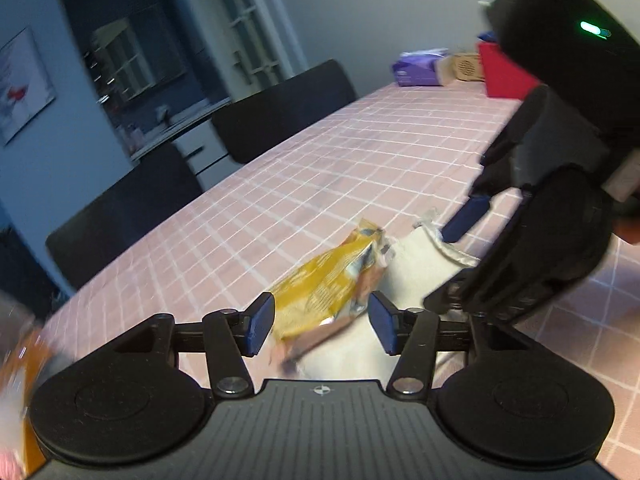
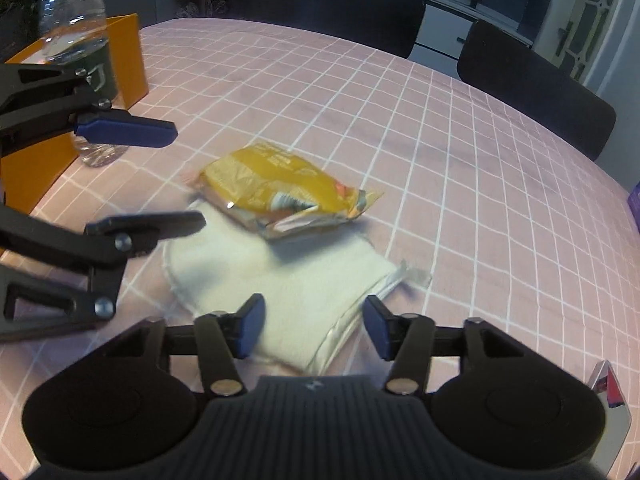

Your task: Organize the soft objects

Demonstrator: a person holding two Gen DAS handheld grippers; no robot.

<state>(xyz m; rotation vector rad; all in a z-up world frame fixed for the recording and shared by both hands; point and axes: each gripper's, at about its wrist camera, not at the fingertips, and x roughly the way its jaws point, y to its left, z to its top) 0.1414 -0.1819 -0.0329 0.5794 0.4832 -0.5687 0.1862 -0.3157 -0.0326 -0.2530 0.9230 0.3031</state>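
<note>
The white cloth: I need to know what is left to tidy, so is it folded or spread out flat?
Folded. The white cloth shows stacked layered edges at its near corner, and the yellow snack packet lies on it.

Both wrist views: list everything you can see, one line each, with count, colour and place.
snack packet: one, yellow, lying partly on the cloth
cloth: one, white, folded, on the table near both grippers
table: one, pink checked cover
water bottle: one, clear, beside the box
box: one, orange, table's left edge
chairs: two, black, far side
purple pack: one, far end
red box: one, far end
left gripper: open, around the packet
right gripper: open, over the cloth
</note>
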